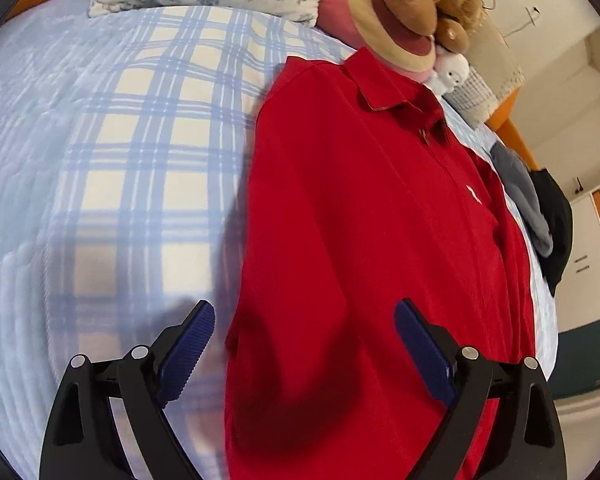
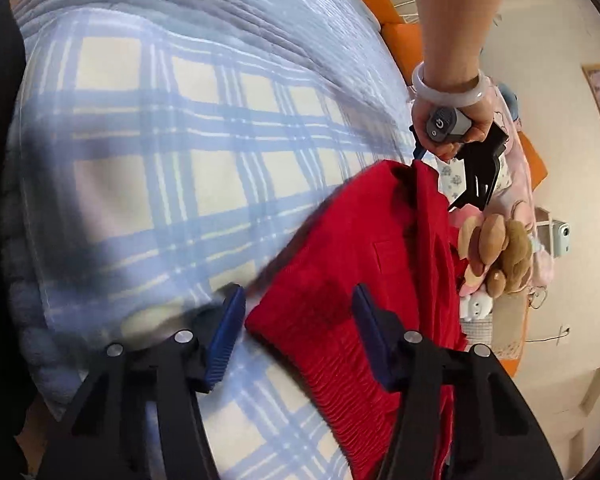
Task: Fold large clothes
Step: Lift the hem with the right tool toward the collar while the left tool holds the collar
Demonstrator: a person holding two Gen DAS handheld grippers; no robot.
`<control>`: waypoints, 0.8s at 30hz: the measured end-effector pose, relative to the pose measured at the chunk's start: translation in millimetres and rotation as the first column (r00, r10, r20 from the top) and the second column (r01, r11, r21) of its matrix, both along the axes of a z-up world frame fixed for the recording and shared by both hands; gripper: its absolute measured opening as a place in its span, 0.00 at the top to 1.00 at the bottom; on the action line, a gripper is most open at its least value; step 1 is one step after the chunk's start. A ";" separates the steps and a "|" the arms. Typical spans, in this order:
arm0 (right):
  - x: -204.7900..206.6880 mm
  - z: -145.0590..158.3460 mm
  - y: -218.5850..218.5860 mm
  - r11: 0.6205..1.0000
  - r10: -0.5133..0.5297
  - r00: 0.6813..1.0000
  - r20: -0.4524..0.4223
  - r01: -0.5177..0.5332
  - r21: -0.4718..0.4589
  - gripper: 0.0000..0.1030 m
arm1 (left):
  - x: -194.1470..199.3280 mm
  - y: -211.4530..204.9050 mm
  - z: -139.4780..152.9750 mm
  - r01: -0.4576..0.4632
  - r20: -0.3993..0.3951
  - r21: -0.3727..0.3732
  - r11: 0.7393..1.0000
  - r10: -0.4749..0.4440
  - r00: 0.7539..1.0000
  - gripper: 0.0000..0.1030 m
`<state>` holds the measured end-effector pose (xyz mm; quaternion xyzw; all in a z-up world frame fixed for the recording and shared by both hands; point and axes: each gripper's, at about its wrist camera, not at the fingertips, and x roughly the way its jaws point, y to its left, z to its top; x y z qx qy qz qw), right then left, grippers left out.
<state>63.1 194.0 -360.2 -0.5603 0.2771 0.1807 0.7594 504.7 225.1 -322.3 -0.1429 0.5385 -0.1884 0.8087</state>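
Left wrist view: plaid blanket (image 1: 140,152) fills left and centre; red jacket (image 1: 360,220) lies flat right of centre, collar toward upper right near plush toys (image 1: 420,4). Left gripper (image 1: 304,320) at bottom, jaws spread wide, straddling jacket's left edge, nothing pinched.

Right wrist view: right gripper (image 2: 298,304) at bottom centre, jaws apart around ribbed hem, pads not pressing. Hand (image 2: 456,120) at upper right.

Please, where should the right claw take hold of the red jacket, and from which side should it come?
Probably at the ribbed hem corner of the red jacket, coming from the open plaid blanket side. That corner already lies between the open right claw pads, and its edge is free there.
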 end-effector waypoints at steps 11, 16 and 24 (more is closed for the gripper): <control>19.2 14.6 -19.8 0.987 -0.022 0.994 -0.111 0.039 0.157 0.49 | 66.9 -33.7 -11.3 -0.032 -0.053 0.067 0.997 0.035 0.998 0.06; 24.2 19.1 -24.8 0.978 -0.011 0.988 -0.155 0.043 0.203 0.51 | 87.9 -33.5 -14.5 -0.112 -0.091 0.017 0.994 0.113 0.989 0.06; 28.1 29.4 -32.8 0.961 -0.008 0.979 -0.204 0.063 0.268 0.62 | 81.3 -38.0 -10.2 -0.129 -0.123 0.064 0.990 0.136 0.983 0.89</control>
